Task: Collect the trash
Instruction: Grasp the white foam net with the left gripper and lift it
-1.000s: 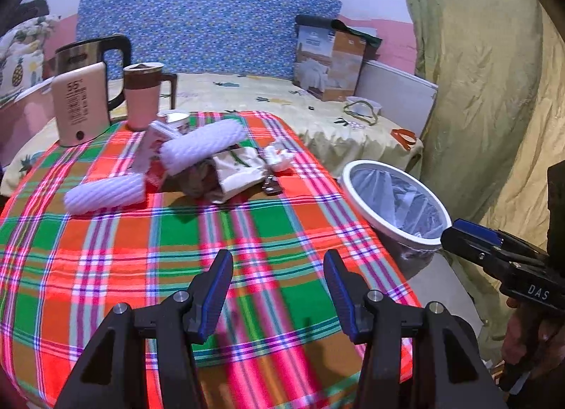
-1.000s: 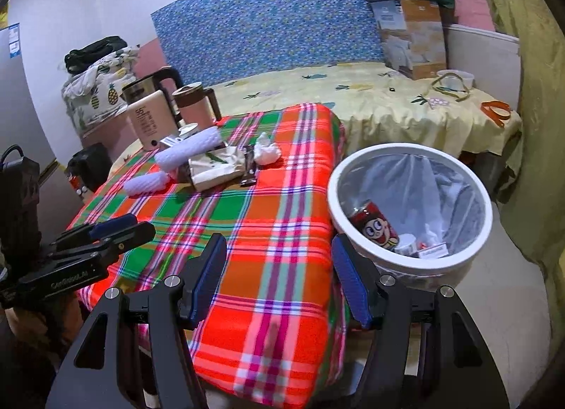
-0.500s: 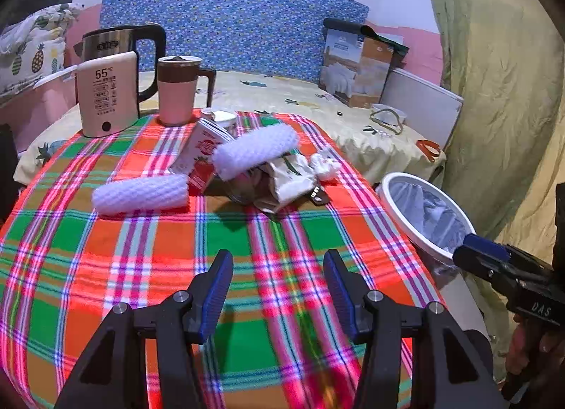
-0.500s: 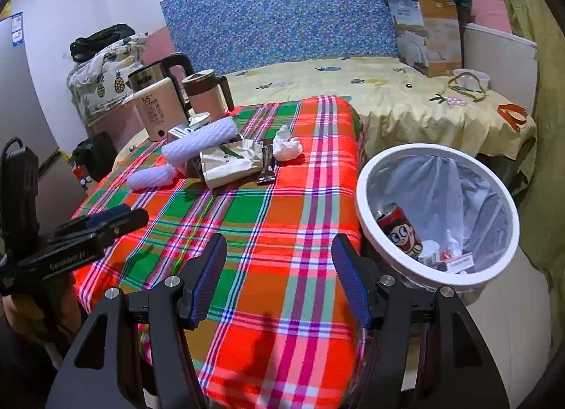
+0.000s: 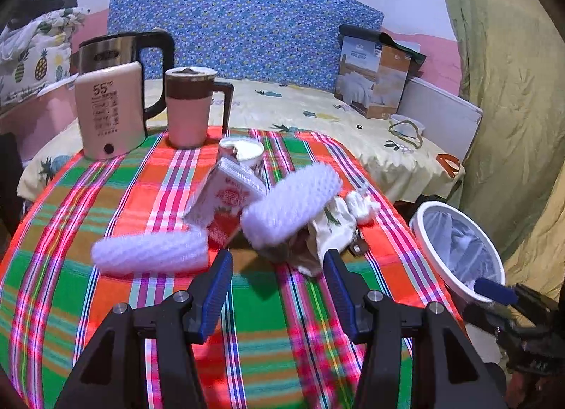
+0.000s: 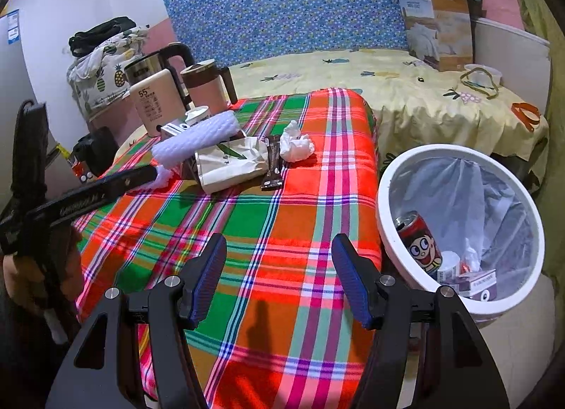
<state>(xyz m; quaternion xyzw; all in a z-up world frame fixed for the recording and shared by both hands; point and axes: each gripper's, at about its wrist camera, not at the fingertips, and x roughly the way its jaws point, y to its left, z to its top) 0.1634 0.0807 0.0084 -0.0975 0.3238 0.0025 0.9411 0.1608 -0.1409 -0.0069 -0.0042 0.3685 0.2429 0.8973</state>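
A kettle [image 5: 109, 108] and mug [image 5: 189, 107] are set at the table's [image 5: 261, 306] far left; trash is heaped mid-table, a foam roll [image 5: 152, 252] left of the carton [image 5: 226, 200]. The bin [image 6: 459, 232] is placed right of the table, a can [image 6: 418, 244] inside.

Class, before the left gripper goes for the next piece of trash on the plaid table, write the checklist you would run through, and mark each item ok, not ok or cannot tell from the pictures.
1. Left gripper open and empty: ok.
2. Right gripper open, empty, clear of the pile: ok.
3. Trash in front of the left gripper: ok; foam sleeve, milk carton and paper bag lie just ahead.
4. Target free to lift alone: not ok; the foam sleeve rests on the carton and bag.
5. Bin open, with room: ok; only a can and small boxes at the bottom.
6. Kettle and mug out of the path: ok, behind the pile.
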